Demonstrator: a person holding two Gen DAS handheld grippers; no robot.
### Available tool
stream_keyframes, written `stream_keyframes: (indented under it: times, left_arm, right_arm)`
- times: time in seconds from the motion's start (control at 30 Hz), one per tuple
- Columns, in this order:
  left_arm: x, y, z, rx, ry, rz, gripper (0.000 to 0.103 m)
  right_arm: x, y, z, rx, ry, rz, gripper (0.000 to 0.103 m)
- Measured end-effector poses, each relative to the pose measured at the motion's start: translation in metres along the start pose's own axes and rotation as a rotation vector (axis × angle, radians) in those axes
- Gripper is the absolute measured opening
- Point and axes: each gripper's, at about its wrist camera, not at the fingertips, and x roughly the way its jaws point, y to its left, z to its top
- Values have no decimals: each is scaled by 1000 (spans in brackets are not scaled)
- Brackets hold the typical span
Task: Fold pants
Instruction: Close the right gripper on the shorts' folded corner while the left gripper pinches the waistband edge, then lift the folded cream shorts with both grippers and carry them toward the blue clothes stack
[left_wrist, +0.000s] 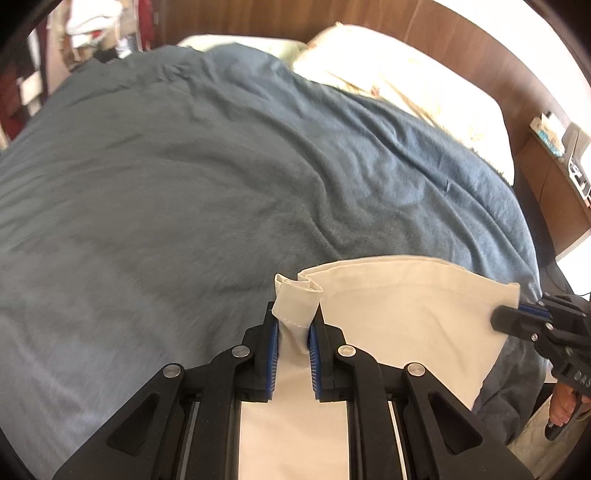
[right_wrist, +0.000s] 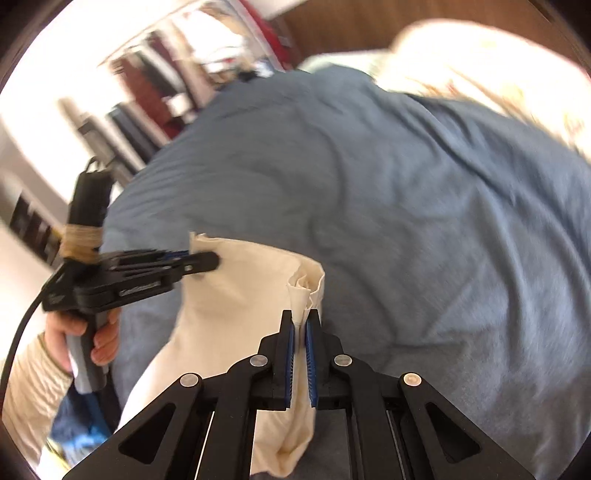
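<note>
The white pants (left_wrist: 406, 310) hang stretched between my two grippers above the blue-grey bed cover (left_wrist: 184, 184). My left gripper (left_wrist: 293, 319) is shut on one bunched corner of the hem. My right gripper (left_wrist: 513, 314) shows at the right edge, shut on the other corner. In the right wrist view my right gripper (right_wrist: 300, 323) pinches a folded edge of the pants (right_wrist: 236, 295), and my left gripper (right_wrist: 207, 262) grips the far corner at the left. The lower part of the pants hangs down out of sight.
Cream pillows (left_wrist: 406, 85) lie at the head of the bed against a wooden headboard (left_wrist: 480, 48). A nightstand (left_wrist: 561, 162) with small items stands at the right. Shelves and clothes (right_wrist: 155, 92) stand beyond the far bed edge.
</note>
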Motion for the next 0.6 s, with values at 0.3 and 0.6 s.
stream_keyframes:
  times: [0.3,0.6]
  left_arm:
    - [-65,17,-63,-50,-41,96,15]
    - [-99,37,-145,-92,-32,174,15]
  right_arm:
    - [-32,83,-30,-219,1,141,7]
    - [-35,146,-85,-389,114,256,7]
